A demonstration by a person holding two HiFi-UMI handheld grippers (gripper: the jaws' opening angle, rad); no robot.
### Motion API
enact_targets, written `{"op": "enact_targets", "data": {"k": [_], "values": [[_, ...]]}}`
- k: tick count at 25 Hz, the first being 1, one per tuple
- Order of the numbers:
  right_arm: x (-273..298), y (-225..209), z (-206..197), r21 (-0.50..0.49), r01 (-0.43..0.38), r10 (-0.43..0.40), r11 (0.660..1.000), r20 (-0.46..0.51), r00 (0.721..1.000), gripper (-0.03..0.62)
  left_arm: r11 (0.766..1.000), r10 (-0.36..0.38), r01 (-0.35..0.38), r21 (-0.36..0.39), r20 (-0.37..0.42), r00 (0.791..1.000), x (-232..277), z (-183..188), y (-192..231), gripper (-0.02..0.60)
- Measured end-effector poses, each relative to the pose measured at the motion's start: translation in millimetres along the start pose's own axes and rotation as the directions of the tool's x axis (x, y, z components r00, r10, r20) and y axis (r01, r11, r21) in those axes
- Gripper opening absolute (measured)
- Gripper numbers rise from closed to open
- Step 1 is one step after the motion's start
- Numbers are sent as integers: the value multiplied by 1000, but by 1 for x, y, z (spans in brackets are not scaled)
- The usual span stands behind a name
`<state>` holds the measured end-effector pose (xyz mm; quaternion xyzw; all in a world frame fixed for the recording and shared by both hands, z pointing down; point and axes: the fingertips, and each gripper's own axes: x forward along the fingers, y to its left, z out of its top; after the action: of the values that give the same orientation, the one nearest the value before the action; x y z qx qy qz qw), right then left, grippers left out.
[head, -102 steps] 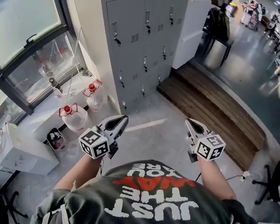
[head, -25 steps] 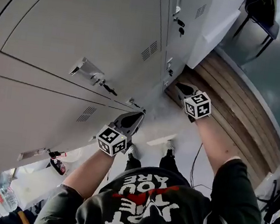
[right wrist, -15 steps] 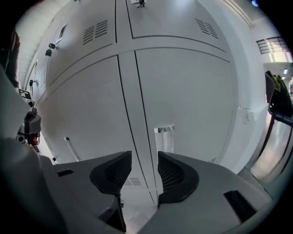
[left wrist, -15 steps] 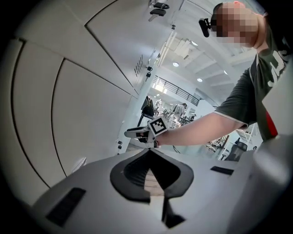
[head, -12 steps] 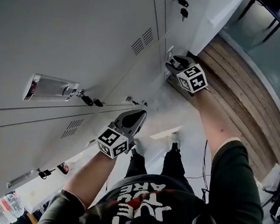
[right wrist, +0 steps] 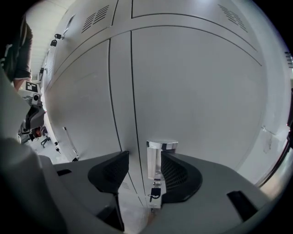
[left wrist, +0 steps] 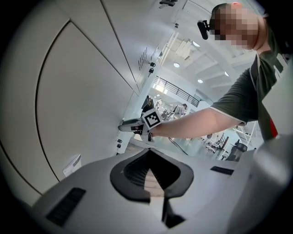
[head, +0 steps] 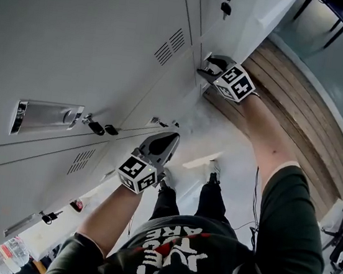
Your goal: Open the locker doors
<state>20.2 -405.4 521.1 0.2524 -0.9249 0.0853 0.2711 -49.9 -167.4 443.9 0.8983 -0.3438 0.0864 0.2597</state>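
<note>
Opening around the chrome handle [right wrist: 154, 164], the right tongs [right wrist: 144, 157] straddle it without pinching, probably lining up a pull on the shut locker door [right wrist: 197, 91] ahead at 12 o'clock. Lower, at 7 o'clock, the left tongs [left wrist: 149, 170] hang closed and empty, likely held clear of its swing.

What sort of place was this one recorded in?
Probably a locker area off an open workspace: grey metal lockers with keyed handles, a wooden step, and a chair on the floor beyond.
</note>
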Motion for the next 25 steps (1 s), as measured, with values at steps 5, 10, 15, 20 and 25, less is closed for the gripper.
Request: {"op": "enact_targets", "data": {"k": [5, 10, 15, 20, 25], "values": [[3, 3, 1, -79, -46, 42, 996, -46, 998, 216, 1000, 6, -6, 5, 1, 1000, -1, 1, 1, 6], [5, 8, -1, -96, -56, 50, 994, -64, 997, 220, 1000, 8, -8, 0, 0, 1000, -3, -2, -3, 6], [-4, 8, -6, -84, -35, 31, 996, -51, 998, 219, 1000, 6, -6, 2, 0, 1000, -6, -2, -7, 6], [-20, 8, -17, -72, -22, 20, 997, -38, 999, 218, 1000, 6, -6, 0, 2, 1000, -6, -2, -8, 6], [-39, 5, -27, -2, 6, -6, 1000, 9, 1000, 209, 1000, -2, 2, 4, -2, 1000, -6, -3, -12, 6]]}}
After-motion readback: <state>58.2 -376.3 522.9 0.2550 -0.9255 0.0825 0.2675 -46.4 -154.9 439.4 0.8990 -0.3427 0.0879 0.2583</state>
